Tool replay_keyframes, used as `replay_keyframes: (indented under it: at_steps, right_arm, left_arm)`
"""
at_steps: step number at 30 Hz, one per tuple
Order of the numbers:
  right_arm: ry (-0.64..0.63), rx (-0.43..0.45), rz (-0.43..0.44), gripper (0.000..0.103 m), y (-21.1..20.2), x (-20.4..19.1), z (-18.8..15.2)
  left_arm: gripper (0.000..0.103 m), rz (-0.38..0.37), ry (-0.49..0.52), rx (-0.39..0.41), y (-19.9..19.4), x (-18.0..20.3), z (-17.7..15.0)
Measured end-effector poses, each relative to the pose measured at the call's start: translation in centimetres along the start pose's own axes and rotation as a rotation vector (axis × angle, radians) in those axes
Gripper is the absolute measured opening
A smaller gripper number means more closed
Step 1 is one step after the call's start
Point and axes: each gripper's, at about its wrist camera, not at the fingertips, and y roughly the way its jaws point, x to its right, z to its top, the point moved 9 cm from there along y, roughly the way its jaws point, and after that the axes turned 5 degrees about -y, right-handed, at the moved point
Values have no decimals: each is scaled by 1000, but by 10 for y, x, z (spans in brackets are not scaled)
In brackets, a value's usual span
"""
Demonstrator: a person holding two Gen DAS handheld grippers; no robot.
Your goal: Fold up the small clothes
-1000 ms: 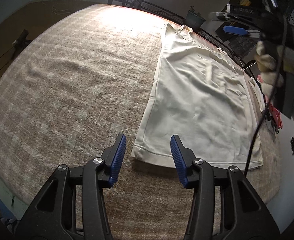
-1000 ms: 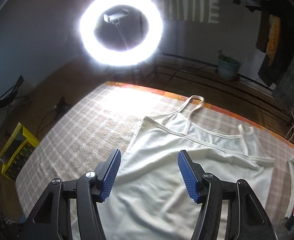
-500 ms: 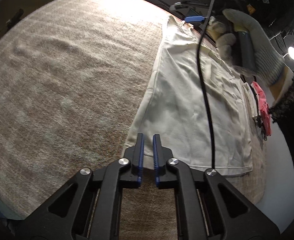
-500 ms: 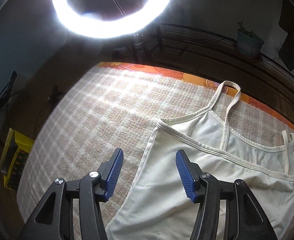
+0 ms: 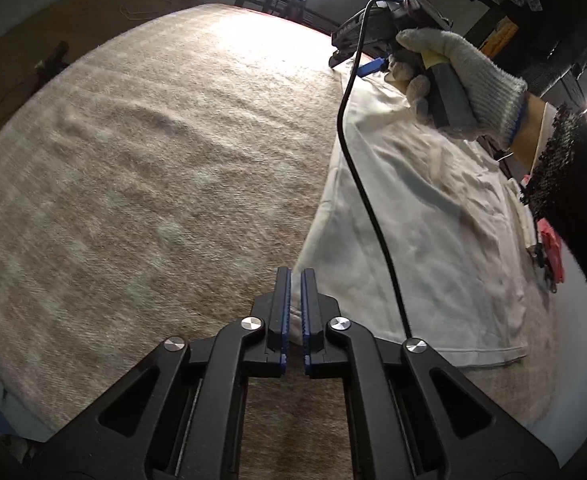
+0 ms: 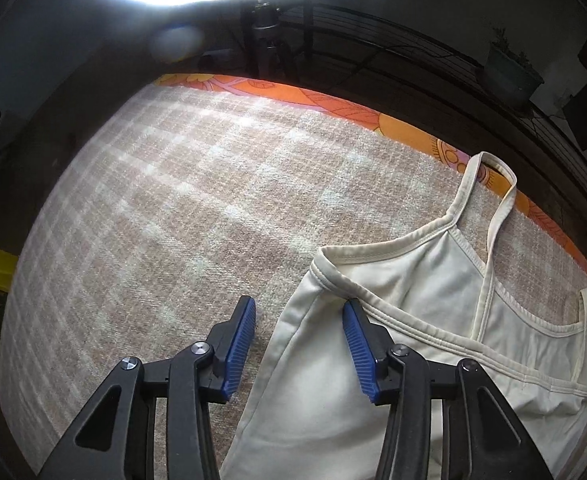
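free: blanket [image 5: 153, 168] left of camisole [image 5: 425, 216] | obstacle: cable [image 5: 357, 168] across camisole

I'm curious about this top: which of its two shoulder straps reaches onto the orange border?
The long looped strap, the left one in the right wrist view: its tip lies on the orange border. The other strap lies on the checked blanket.

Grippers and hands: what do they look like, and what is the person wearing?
Both the left gripper and right gripper are black plastic with ribbed blue pads and silver screws. A black cable trails. The right hand wears a grey knit glove, dark sleeve behind.
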Motion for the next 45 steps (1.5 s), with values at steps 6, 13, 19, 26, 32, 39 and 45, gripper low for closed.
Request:
replay_keyframes:
  at_steps: [6, 13, 19, 26, 32, 39, 45]
  right_arm:
    - [-18, -13, -13, 28, 1, 0, 0]
    - [6, 7, 42, 3, 1, 12, 0]
    - [61, 70, 116, 0, -22, 30, -1]
    - [104, 141, 160, 0, -61, 67, -14]
    - [145, 145, 127, 0, -68, 113, -32]
    - [165, 114, 76, 0, -47, 136, -47]
    - [147, 85, 39, 0, -26, 134, -49]
  left_arm:
    - [14, -12, -14, -30, 12, -1, -4]
    - [4, -46, -7, -27, 10, 11, -7]
    - [4, -92, 53, 14, -11, 30, -2]
    - [4, -154, 159, 13, -22, 72, -10]
    - [4, -197, 229, -50, -8, 114, -30]
    - [4, -198, 313, -106, 20, 150, -49]
    - [4, -209, 335, -142, 40, 169, -62]
